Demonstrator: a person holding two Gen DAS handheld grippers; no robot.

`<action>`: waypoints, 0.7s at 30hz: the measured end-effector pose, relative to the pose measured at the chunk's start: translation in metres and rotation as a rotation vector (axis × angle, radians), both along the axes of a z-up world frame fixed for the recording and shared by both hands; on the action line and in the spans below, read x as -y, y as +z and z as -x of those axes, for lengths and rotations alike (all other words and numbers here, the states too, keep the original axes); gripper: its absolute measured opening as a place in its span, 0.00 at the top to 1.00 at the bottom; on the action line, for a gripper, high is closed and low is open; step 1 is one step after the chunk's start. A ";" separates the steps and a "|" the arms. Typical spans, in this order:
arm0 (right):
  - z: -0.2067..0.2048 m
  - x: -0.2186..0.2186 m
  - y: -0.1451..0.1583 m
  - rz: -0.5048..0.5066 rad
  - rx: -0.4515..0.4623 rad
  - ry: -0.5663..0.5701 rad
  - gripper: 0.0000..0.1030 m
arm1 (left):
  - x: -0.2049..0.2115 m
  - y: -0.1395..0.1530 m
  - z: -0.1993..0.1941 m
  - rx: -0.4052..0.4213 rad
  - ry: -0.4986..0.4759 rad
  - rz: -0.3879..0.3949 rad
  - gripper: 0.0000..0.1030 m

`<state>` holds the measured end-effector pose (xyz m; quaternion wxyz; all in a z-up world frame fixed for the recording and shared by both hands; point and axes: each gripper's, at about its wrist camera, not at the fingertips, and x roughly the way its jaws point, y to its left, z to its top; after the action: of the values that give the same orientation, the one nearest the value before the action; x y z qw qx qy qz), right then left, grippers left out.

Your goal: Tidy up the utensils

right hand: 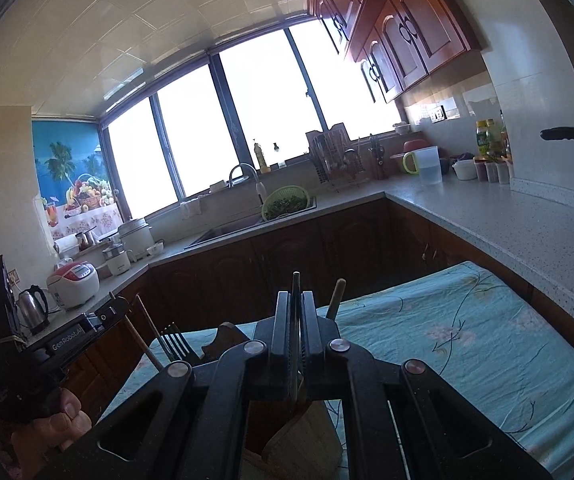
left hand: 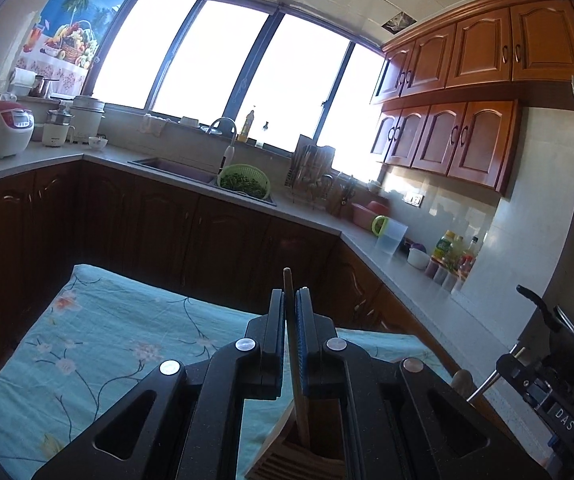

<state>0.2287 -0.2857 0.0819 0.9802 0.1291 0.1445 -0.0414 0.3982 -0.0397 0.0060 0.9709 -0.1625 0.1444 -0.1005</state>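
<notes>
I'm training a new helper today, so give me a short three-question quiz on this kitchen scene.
1. True or false: the left tool is shut on a wooden stick.
2. What sits in the sink? A: a green colander. B: a kettle. C: a frying pan.
3. Fill in: left of the right tool, which is shut on a dark utensil, a metal ____ stands tines up.
Key: 1 true; 2 A; 3 fork.
</notes>
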 end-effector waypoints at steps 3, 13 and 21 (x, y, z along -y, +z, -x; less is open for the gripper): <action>0.001 0.002 0.001 -0.001 -0.004 -0.003 0.96 | -0.009 0.010 0.003 -0.005 -0.007 0.000 0.97; -0.007 0.003 0.007 0.003 -0.034 -0.001 0.94 | -0.014 0.014 0.005 -0.035 -0.022 -0.004 0.96; 0.025 0.007 0.026 -0.040 0.057 0.001 0.36 | -0.031 0.033 0.023 -0.037 -0.010 0.035 0.47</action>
<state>0.2035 -0.2923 0.1075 0.9811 0.1498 0.1172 -0.0344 0.3750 -0.0088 0.0389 0.9646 -0.1805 0.1612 -0.1047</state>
